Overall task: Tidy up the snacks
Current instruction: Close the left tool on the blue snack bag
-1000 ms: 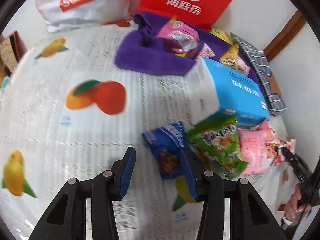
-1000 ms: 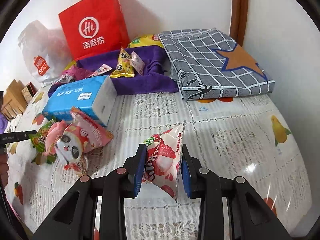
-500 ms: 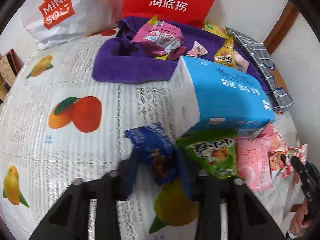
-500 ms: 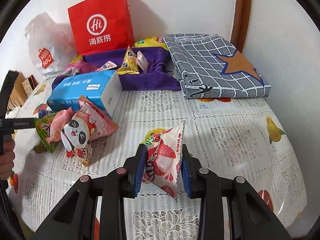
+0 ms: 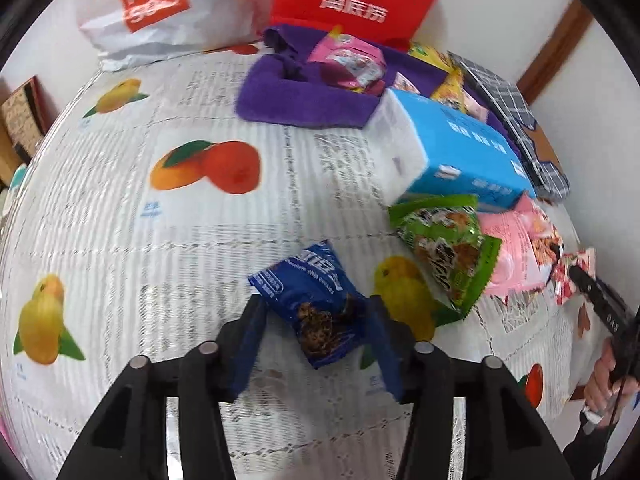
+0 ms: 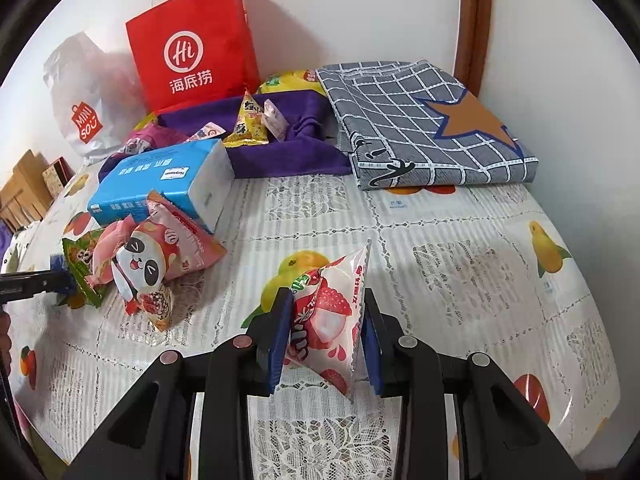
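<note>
Two tools in play, each with a snack between its pads. Left tool (image 5: 316, 332) is sitting with its blue pads on either side of a blue cookie packet (image 5: 314, 308); the right pad looks to be touching the wrapper, the left one is at its edge, so I cannot tell whether it is actually clamping; the packet is lying low over the tabletop (image 5: 160, 240), and contact with the cloth is unclear. Right tool (image 6: 326, 334) is clamping a lychee jelly pouch (image 6: 328, 316), pads pressing both sides, pouch standing upright with its top corner pointing away from the camera, above the fruit-print tabletop. Just right of the blue packet a green snack bag (image 5: 448, 248) is lying, touching a pink snack bag (image 5: 516, 248) beside it; both are sitting against the front of a blue tissue pack (image 5: 452, 152). In the right wrist view a panda-print bag (image 6: 148, 264) is leaning on that pink pile, near the tissue pack. Behind the tissue pack a purple towel (image 5: 296, 96) is carrying several small snacks, including a magenta packet (image 5: 348, 64) and a yellow triangular packet (image 6: 246, 124). A red paper bag (image 6: 192, 44) and a white Miniso bag (image 5: 160, 4) are standing at the back against the wall. A folded grey checked cloth (image 6: 424, 120) is lying right of the towel, touching it.
</note>
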A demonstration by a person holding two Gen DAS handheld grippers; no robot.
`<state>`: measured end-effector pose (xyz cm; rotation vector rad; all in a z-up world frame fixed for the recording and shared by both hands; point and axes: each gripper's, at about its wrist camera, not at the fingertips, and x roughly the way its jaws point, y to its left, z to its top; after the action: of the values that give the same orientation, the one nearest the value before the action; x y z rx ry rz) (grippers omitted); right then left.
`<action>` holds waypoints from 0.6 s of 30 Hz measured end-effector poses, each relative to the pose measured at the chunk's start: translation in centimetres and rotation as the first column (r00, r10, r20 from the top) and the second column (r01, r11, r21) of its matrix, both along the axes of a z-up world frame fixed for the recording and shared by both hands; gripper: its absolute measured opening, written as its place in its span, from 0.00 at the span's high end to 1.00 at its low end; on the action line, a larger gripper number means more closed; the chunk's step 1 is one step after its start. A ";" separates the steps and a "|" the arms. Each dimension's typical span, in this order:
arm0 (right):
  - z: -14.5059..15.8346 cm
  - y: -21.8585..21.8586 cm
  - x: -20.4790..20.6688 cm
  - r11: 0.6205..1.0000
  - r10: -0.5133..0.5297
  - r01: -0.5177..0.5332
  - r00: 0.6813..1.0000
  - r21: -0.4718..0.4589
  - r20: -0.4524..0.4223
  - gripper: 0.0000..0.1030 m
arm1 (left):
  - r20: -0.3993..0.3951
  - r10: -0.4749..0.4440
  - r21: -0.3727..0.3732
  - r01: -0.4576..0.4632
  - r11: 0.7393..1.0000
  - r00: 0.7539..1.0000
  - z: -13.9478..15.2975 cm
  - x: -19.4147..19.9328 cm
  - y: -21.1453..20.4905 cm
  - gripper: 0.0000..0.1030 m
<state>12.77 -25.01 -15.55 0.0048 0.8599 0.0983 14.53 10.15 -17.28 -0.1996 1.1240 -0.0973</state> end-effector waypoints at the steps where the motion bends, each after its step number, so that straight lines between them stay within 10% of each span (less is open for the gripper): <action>1: 0.0 0.1 0.0 1.000 0.002 -0.002 1.000 -0.001 0.001 0.68 | -0.005 0.011 -0.005 -0.011 1.000 1.000 0.0 0.1 0.2 0.46; 10: 0.1 0.7 -0.3 1.000 0.016 -0.016 1.000 -0.002 0.000 0.68 | 0.014 0.051 0.041 -0.051 0.998 0.999 -0.4 1.3 -2.4 0.41; 18: -0.5 1.6 -0.1 0.998 0.056 -0.056 0.998 0.029 -0.013 0.68 | 0.120 -0.072 0.198 0.047 0.979 0.990 -0.7 0.4 -5.7 0.62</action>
<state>12.62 -23.36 -16.07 0.0083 0.8725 0.1631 14.88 4.47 -17.96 0.0153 1.0057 -0.0523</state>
